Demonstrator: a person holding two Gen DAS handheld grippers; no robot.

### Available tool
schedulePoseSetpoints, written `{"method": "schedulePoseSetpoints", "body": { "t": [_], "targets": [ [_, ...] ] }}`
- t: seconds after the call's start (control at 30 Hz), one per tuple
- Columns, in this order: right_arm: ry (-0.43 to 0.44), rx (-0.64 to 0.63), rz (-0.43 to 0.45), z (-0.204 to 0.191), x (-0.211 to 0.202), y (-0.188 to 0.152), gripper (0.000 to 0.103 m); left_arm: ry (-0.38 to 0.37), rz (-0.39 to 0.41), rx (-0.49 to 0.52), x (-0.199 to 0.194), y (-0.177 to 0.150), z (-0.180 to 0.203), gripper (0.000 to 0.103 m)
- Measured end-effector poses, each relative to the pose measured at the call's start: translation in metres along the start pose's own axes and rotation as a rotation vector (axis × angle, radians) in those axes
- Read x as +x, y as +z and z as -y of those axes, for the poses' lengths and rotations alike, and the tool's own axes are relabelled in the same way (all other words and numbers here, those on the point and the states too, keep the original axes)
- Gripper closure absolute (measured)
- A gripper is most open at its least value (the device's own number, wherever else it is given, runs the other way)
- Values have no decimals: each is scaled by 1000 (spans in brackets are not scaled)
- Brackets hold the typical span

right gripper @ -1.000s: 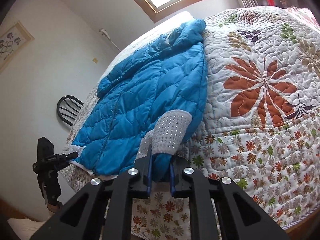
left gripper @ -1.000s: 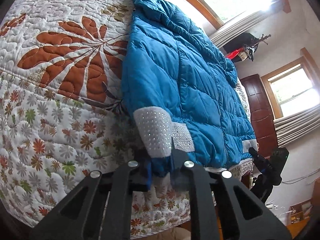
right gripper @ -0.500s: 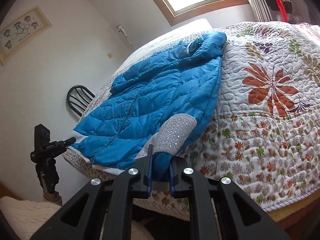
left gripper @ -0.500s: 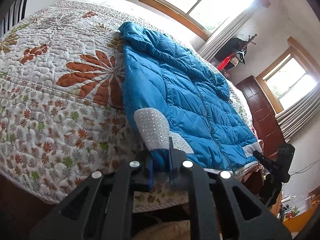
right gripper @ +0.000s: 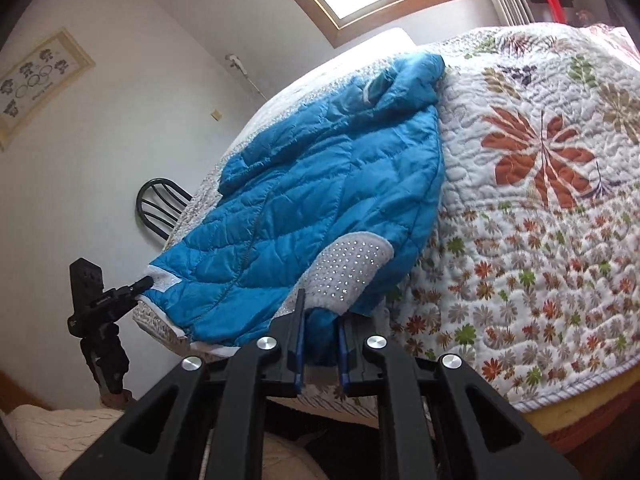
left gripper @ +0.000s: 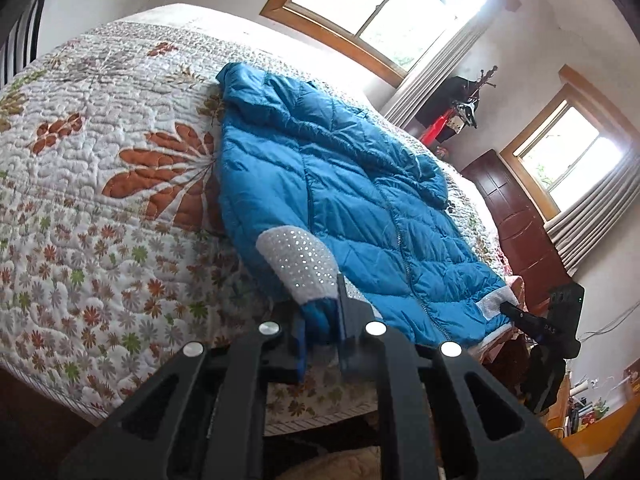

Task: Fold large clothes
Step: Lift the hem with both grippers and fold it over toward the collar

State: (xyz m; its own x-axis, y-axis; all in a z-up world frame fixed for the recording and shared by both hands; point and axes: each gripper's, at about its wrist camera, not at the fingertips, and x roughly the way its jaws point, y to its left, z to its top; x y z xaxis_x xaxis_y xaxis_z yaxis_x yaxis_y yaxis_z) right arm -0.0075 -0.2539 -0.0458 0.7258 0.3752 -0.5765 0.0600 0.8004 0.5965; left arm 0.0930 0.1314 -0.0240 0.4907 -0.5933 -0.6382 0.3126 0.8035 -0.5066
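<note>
A blue quilted jacket (left gripper: pixel 340 208) lies spread front-up on a bed covered by a floral quilt (left gripper: pixel 100 184), its hood end toward the far window and its hem at the near edge of the mattress.

Left wrist view: the left gripper (left gripper: pixel 322 334) is clamped on blue fabric at the jacket's lower corner — the jaws stand narrow with the cloth pinched between them. A grey sleeve cuff (left gripper: pixel 302 266) studded with small shiny dots lies just above the jaws, at 12 o'clock from them. The jacket body runs from there toward 1 o'clock. At 3 o'clock, the right gripper (left gripper: pixel 516 314) appears at the opposite hem corner, its tip touching the white hem trim.

Right wrist view: the right gripper (right gripper: pixel 320 340) is likewise closed narrow on a fold of blue fabric, with a second studded cuff (right gripper: pixel 352 268) just above it at 12 o'clock. The jacket (right gripper: pixel 320 184) extends toward 11 o'clock. The left gripper (right gripper: pixel 136 286) shows at 9 o'clock, at the far hem corner. A dark chair back (right gripper: pixel 160 208) stands beyond the bed at 10 o'clock — beside the white wall.
</note>
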Motion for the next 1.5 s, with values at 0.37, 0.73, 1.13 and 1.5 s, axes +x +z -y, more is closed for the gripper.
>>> {"method": "schedulePoseSetpoints", "body": {
  "t": [0.37, 0.73, 1.13, 1.5],
  "targets": [
    [81, -19, 58, -13, -1, 126, 91, -65, 74, 43, 12, 108, 28, 93],
    [55, 133, -45, 24, 71, 241, 91, -27, 42, -39, 99, 217, 18, 92],
    [-57, 277, -202, 93, 180, 281, 91, 134, -143, -150, 220, 259, -43, 92],
    [-19, 267, -204, 95, 174, 283, 82, 66, -177, -180, 214, 263, -52, 81]
  ]
}}
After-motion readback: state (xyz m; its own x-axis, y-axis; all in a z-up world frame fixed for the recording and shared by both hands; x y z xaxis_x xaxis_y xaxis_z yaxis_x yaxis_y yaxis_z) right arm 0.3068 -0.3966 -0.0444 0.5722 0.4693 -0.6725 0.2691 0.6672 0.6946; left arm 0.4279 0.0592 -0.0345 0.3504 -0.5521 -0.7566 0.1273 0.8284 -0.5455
